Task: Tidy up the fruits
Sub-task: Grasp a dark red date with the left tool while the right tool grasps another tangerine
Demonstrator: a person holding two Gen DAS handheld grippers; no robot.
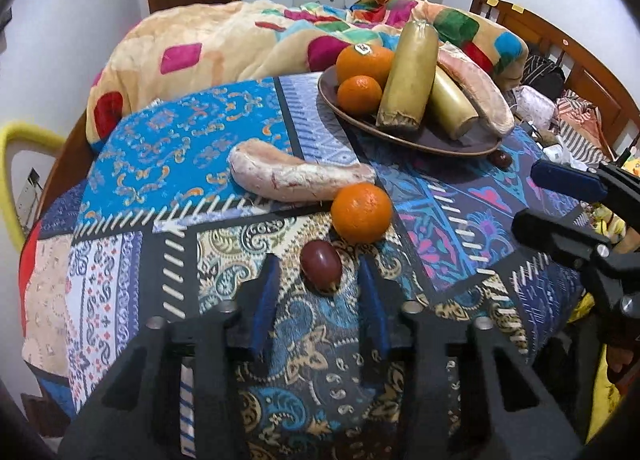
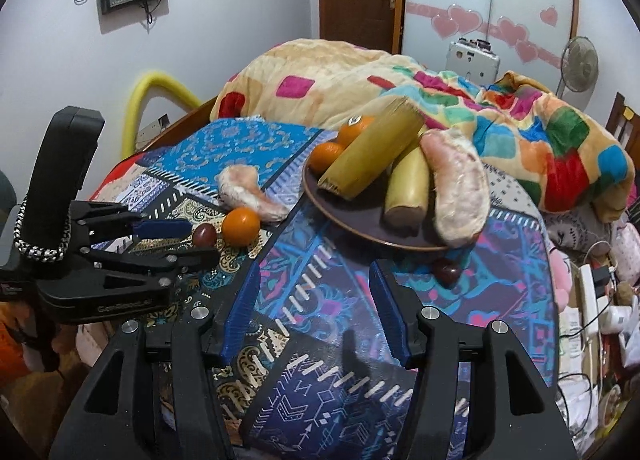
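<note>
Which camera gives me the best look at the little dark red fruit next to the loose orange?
The left wrist view: the dark red fruit lies close, unobstructed. In the right wrist view it is small, far left.

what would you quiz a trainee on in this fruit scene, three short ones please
1. True or false: the dark red fruit between the left gripper fingers already lies on the plate.
2. How many oranges lie on the plate?
3. The right gripper is: A open and empty; B shut on an orange; C gripping the plate rim.
Key: 1 false; 2 two; 3 A.
</note>
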